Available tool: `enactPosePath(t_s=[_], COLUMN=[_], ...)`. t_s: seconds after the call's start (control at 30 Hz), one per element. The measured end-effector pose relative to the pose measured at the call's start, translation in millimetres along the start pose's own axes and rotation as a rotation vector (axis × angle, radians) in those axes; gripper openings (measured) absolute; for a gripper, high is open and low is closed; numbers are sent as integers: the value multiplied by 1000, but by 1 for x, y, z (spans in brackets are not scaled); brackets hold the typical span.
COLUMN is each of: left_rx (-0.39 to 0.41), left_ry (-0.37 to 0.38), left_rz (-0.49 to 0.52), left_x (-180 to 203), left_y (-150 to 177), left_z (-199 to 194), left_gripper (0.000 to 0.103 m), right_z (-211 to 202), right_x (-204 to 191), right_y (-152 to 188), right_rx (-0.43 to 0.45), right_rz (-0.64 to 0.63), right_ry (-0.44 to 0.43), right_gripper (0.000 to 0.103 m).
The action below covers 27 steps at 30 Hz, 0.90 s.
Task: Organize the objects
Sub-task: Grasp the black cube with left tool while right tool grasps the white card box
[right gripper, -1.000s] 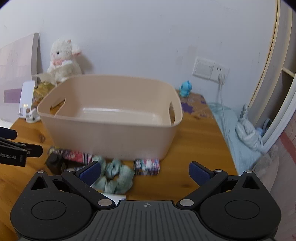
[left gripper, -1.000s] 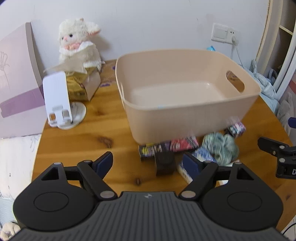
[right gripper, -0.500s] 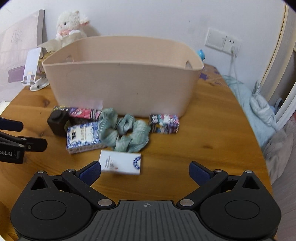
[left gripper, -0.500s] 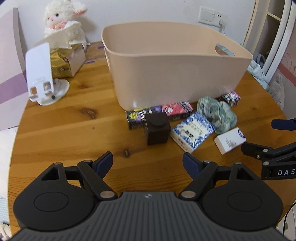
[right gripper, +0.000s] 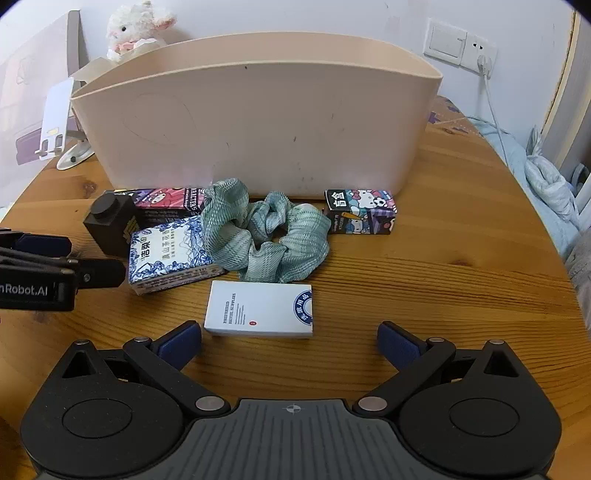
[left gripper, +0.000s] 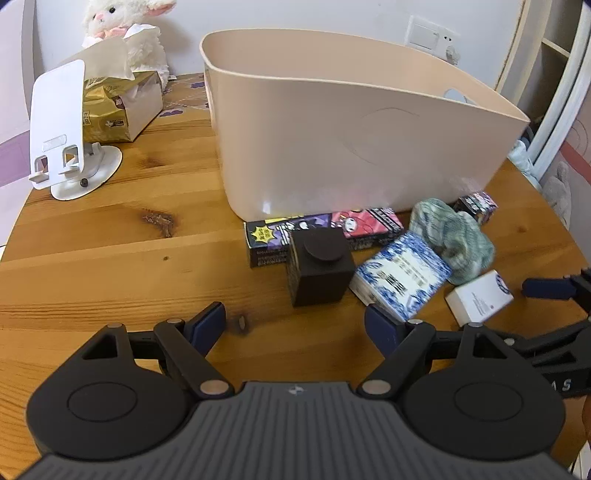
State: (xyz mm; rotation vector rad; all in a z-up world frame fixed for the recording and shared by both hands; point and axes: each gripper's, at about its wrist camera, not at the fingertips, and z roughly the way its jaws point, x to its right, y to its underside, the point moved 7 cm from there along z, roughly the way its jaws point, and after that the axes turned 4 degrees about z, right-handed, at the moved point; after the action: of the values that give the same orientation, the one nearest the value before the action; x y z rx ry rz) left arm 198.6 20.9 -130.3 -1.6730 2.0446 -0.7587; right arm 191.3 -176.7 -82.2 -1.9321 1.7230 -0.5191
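Hovering low over the wooden table (right gripper: 424,280), your right gripper (right gripper: 290,338) has its jaws spread wide and holds nothing; the white card box (right gripper: 260,308) lies flat just ahead of them. Your left gripper (left gripper: 295,321) is likewise released and empty, with the dark cube-shaped bottle (left gripper: 319,269) standing upright just beyond its fingertips. Beside that bottle lies the blue-and-white patterned box (right gripper: 168,254), touching the green scrunchie (right gripper: 266,236). A long cartoon-printed box (left gripper: 325,230) lies against the near wall of the beige plastic basket (right gripper: 258,122), and a smaller cartoon box (right gripper: 360,211) rests by the scrunchie's other side. You have a white phone stand (left gripper: 61,129), a gold tissue box (left gripper: 118,107) and a plush lamb (left gripper: 127,33) off to the left behind.
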Motion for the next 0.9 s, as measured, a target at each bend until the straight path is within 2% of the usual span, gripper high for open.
enactPosePath(t_s=[0.1, 0.23, 0.37, 0.43, 0.5, 0.53, 0.9], left_rx=[21, 44, 68, 77, 85, 89, 48], left_ry=[-15, -32, -43, -38, -34, -31, -8], left_rz=[7, 15, 47, 57, 60, 65, 57], left_x=[-2, -2, 2, 4, 5, 5, 6], left_y=[-4, -7, -8, -8, -9, -10, -3], left_z=[4, 7, 7, 6, 6, 7, -5], left_gripper=[83, 78, 63, 56, 43, 38, 34], right_z=[1, -2, -6, -8, -9, -9, -26], right_x=[-1, 1, 3, 5, 8, 9, 22], right_y=[-1, -3, -5, -5, -5, -5, -7], right_rx=[15, 39, 54, 57, 61, 61, 86], right_rz=[-2, -2, -7, -7, 3, 6, 18], right_ry=[3, 7, 3, -6, -5, -7, -20], right_gripper=[103, 92, 78, 63, 57, 57, 56])
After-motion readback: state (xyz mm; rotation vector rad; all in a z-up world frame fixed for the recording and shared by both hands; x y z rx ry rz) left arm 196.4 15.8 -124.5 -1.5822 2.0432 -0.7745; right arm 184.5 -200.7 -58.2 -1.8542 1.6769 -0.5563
